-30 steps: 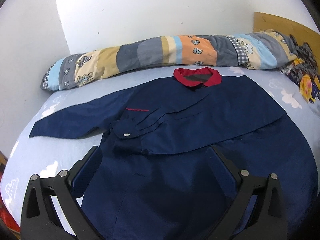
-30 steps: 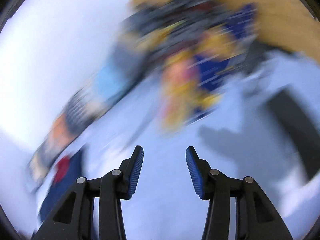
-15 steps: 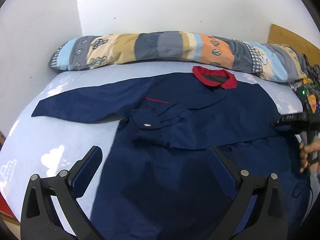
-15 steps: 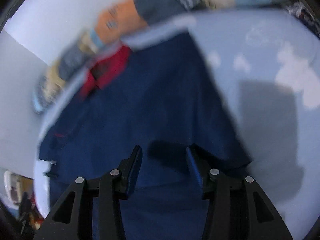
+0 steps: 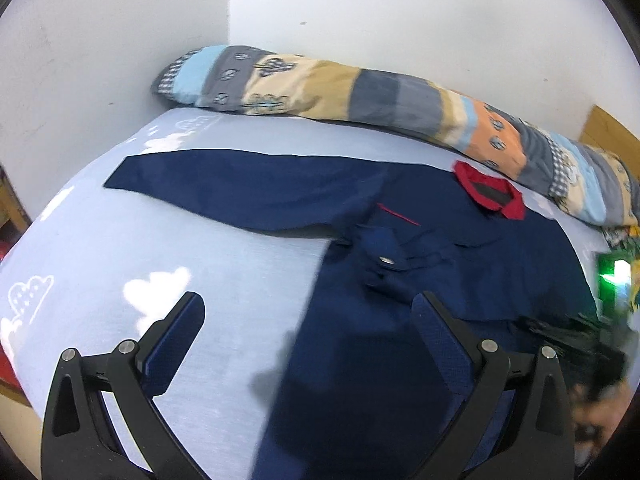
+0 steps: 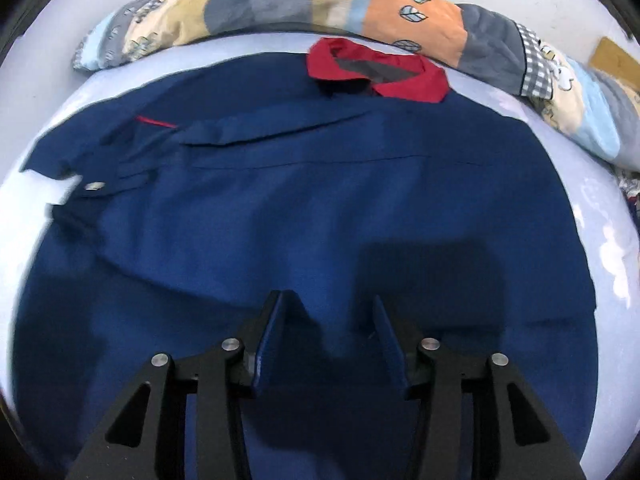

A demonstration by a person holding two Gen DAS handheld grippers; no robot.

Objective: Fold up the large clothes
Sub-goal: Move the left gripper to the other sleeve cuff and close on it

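Observation:
A large navy shirt (image 5: 460, 280) with a red collar (image 5: 490, 196) lies flat on a light blue bed sheet (image 5: 120, 264). Its left sleeve (image 5: 240, 188) stretches out to the left; the other sleeve is folded across the chest, cuff button showing (image 5: 386, 259). My left gripper (image 5: 308, 316) is open and empty, over the shirt's left edge. In the right wrist view the shirt (image 6: 320, 200) fills the frame, collar (image 6: 376, 70) at the top. My right gripper (image 6: 328, 312) is open and empty just above the shirt's lower body. It also shows at the far right of the left wrist view (image 5: 576, 332).
A long patchwork bolster (image 5: 360, 96) lies along the white wall behind the shirt, also in the right wrist view (image 6: 360, 12). A wooden headboard (image 5: 612, 136) and patterned fabric (image 5: 624, 236) are at the far right. The bed's edge drops off at the left.
My left gripper has swung left, toward the outstretched sleeve. My right gripper has turned from the bed's right side to face the shirt and come down over its lower body.

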